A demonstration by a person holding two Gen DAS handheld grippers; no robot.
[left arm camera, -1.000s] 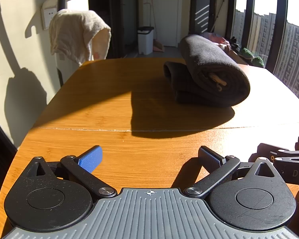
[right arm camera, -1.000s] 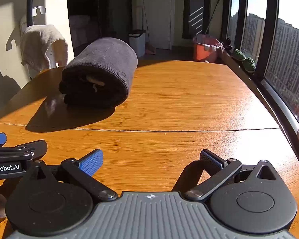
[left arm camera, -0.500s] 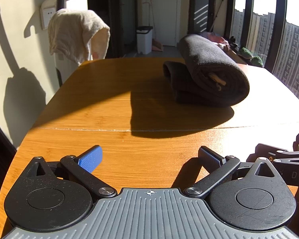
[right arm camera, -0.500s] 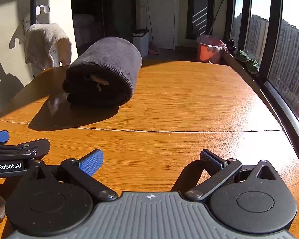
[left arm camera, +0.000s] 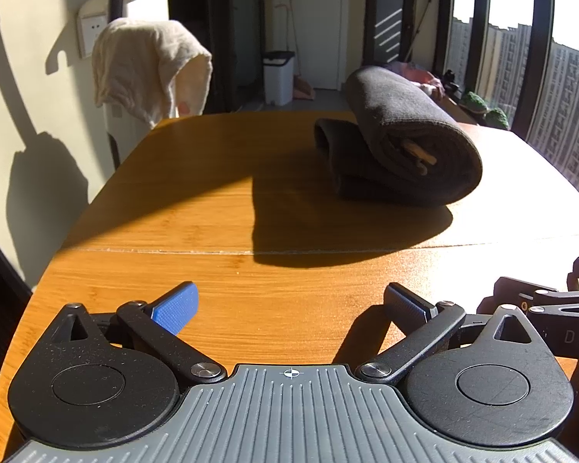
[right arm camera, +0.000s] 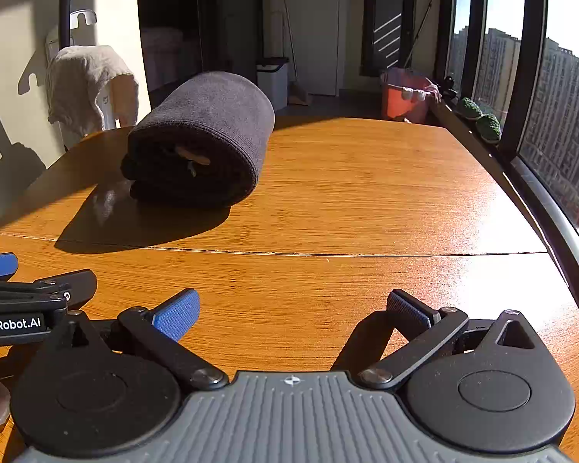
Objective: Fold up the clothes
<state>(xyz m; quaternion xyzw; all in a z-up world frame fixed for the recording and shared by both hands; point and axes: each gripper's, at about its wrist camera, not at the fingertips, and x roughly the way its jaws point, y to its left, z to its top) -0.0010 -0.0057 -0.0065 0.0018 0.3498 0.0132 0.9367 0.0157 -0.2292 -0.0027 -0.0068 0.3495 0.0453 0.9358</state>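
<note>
Nearest the cameras, two tools hover low over the near edge of one sunlit orange-brown wooden surface [left arm camera: 220,208], side by side. Left tool [left arm camera: 289,301] has its two blue-padded fingers [left arm camera: 175,303] spread wide apart with nothing between them; right tool [right arm camera: 291,305] stands the same way, its jaws wide and empty, pointing across the boards. Each shows at the edge of the other's view, just beside it. Bits of a person's hand appear at the far left and right margins of the right wrist view, too cropped to say more.

Beyond a thin seam across the boards lies one dark charcoal fabric garment rolled into a thick bundle [right arm camera: 200,142], resting on the surface well apart from both tools, with a pale tag showing at its open end and a long shadow falling toward the tools.

Past the far edge, one cream-coloured towel [left arm camera: 146,65] hangs draped over a white stand by the wall. Farther back stand one white lidded bin [left arm camera: 278,77] and one orange bucket [right arm camera: 403,96] holding pale and pink cloth; exactly what it is, I cannot tell.
</note>
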